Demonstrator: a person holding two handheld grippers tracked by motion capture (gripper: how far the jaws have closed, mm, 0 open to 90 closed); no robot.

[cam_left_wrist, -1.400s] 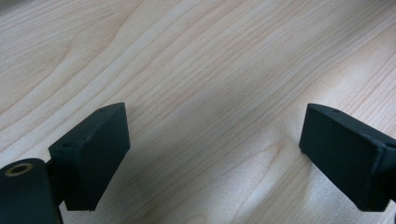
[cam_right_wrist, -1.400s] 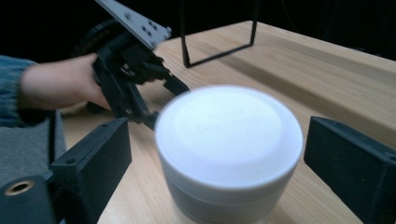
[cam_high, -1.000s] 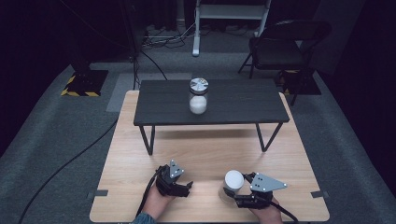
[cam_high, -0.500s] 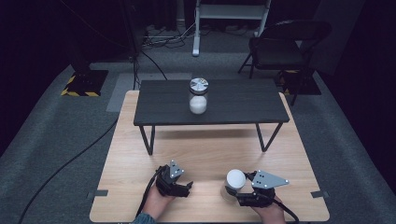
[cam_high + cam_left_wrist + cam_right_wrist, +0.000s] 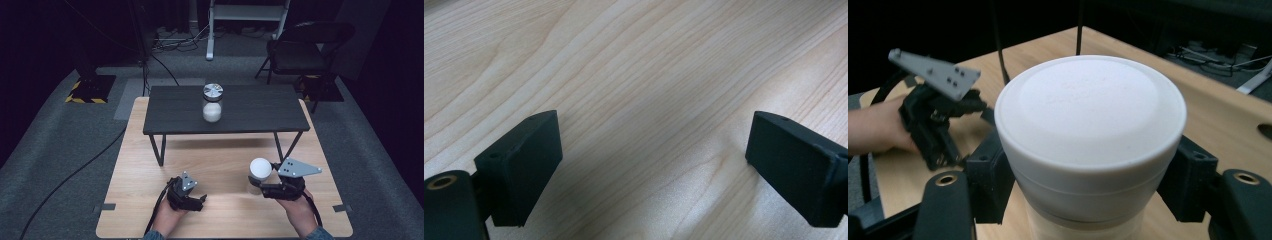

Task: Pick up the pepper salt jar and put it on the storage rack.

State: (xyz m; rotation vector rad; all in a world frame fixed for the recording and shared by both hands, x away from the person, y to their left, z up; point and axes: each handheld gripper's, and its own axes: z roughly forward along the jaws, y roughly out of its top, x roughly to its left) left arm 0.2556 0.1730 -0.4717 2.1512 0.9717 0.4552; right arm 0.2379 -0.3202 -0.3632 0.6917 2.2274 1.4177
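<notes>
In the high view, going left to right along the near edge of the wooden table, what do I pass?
Left gripper, open over bare wood → white-lidded jar → right gripper, shut on that jar.

Probably a lab or studio — dark curtains, floor cables [image 5: 70, 175], hazard-taped stand base [image 5: 90, 90].

Wooden table [image 5: 225, 200] brightly lit from above — surroundings dark, close-ups slightly soft.
</notes>
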